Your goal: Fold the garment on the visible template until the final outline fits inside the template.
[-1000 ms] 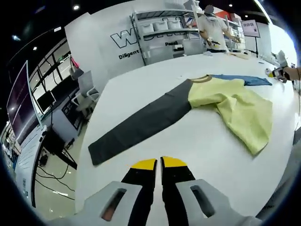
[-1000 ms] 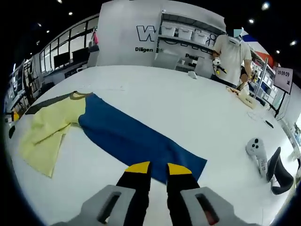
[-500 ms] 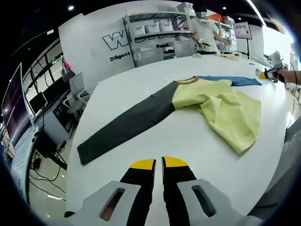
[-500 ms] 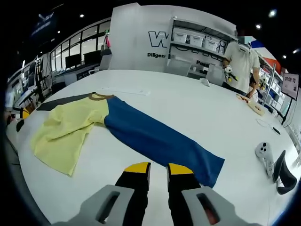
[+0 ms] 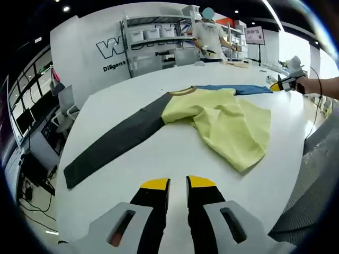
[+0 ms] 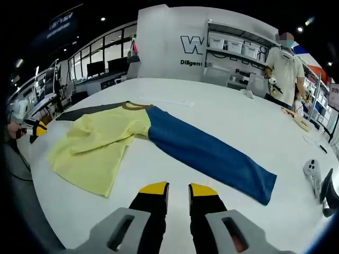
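Broadly, reading each view from its left side to its right:

Dark sleeve: in the left gripper view the charcoal sleeve (image 5: pixel 114 140) lies flat and fully stretched out across the white table (image 5: pixel 159 164), running from near the table's left edge up to the collar.

Yellow body: the yellow body (image 5: pixel 225 124) of the garment sits in the middle, rumpled and bunched, its lower hem skewed toward the near right; it is not smoothed.

Blue sleeve: in the right gripper view the blue sleeve (image 6: pixel 212 156) extends flat to the right from the collar (image 6: pixel 136 106), also unfolded.

Template: no template outline can be made out on the table in either view.

Left gripper (image 5: pixel 177 183): hovering above bare table just short of the garment, jaws a narrow gap apart, holding nothing.

Right gripper (image 6: pixel 177 187): hovering near the table edge between the yellow hem and the blue sleeve, jaws slightly parted, empty.

Bystander: a person (image 6: pixel 285 63) stands by the shelving at the far right, well apart from the garment.

Progress: judging from the layout, folding has hardly begun; both sleeves are spread wide and the body is crumpled.

Left to do: flatten the body, bring each sleeve in, then fold to a compact outline.
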{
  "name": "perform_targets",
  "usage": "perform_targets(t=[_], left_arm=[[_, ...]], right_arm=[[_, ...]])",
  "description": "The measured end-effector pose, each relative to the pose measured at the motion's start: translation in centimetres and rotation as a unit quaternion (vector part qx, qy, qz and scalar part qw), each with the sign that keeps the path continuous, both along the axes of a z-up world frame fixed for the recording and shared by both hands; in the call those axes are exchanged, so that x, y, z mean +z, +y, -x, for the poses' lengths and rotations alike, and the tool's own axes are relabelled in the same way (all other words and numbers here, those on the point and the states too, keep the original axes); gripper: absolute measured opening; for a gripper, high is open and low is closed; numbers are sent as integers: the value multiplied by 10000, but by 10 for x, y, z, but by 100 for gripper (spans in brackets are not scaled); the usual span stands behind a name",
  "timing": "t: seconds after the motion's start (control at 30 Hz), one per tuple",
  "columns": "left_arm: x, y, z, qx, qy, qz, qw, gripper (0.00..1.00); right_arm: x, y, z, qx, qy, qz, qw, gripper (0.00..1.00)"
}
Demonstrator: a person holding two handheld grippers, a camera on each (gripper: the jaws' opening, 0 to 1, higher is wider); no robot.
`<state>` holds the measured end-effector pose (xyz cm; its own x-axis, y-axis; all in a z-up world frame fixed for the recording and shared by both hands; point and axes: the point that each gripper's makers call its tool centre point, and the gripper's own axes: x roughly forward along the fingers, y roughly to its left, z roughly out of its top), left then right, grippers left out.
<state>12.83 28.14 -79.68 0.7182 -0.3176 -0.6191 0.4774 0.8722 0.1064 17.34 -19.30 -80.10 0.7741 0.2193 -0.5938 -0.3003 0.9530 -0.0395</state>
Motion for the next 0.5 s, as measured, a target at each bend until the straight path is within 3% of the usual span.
perform_targets(t=[0.37, 0.43, 0.47, 0.5], left_arm=[[-11, -31, 10, -480, 342, 121, 9982, 19], [-12, -38, 11, -546, 415, 182, 9975, 22], [-14, -52, 15, -919, 548, 199, 9941, 25], [-14, -54, 14, -936, 531, 150, 9941, 26]], right_arm=[[-9, 22, 9, 259, 83, -129, 9995, 10], [-9, 34, 10, 321, 130, -411, 9986, 10], [-11, 42, 12, 389, 199, -619, 9971, 10], [-11, 41, 12, 380, 194, -579, 9974, 10]])
